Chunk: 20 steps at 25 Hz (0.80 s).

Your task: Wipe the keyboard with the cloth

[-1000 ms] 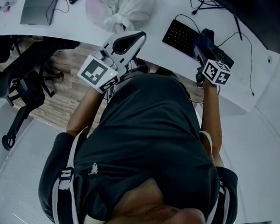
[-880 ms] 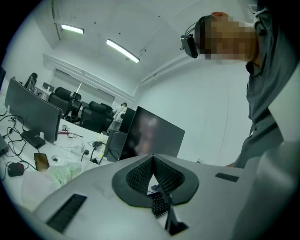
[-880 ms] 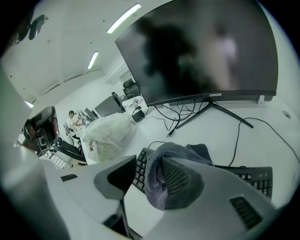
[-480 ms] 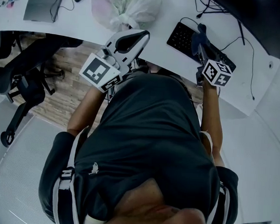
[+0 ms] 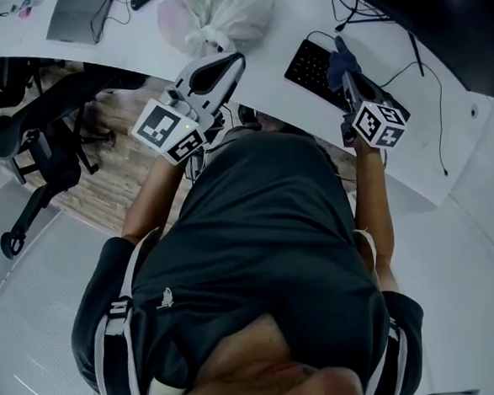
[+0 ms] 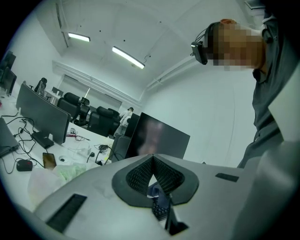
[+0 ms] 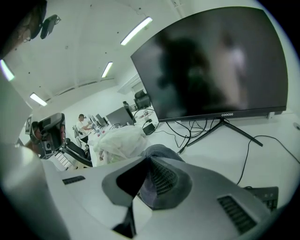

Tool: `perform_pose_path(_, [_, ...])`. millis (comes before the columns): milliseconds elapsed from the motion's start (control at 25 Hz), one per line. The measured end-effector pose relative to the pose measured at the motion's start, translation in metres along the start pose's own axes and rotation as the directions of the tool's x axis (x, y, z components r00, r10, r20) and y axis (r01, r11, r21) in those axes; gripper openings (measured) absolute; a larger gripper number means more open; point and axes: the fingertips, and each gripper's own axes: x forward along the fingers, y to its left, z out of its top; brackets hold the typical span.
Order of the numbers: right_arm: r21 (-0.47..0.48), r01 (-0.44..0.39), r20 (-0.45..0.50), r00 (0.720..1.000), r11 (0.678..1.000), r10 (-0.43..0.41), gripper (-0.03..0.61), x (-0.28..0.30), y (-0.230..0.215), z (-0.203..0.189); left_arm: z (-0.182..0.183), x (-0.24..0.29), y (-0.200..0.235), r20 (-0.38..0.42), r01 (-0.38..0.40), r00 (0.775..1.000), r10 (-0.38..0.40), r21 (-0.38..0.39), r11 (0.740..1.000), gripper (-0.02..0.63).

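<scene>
Cloth (image 5: pixel 338 48) over keyboard (image 5: pixel 310 67), right gripper (image 5: pixel 343 71) fingers (image 7: pixel 165 180) just closed on it

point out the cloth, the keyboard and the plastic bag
cloth (image 7: pixel 161 152), right gripper view, on its bunched top
keyboard (image 5: pixel 308 66), head view, on the keys near its left end
plastic bag (image 5: pixel 216 9), head view, on its crumpled middle
</scene>
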Motion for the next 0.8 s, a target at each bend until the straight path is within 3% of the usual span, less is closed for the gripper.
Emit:
perform_pose_path(480, [0.004,0.008,0.044,0.999,1.0,-0.008,0.029,-0.035,-0.024,-0.01,-0.022,0.021,-0.045,-0.035,0.057,0.998,-0.056,0.008,0.998,0.006])
perform_pose_path(800, [-0.005,0.007,0.038,0.999,1.0,-0.007,0.028,-0.035,-0.028,-0.015,-0.026,0.017,-0.049,-0.047,0.051,0.998,-0.05,0.008,0.999,0.005])
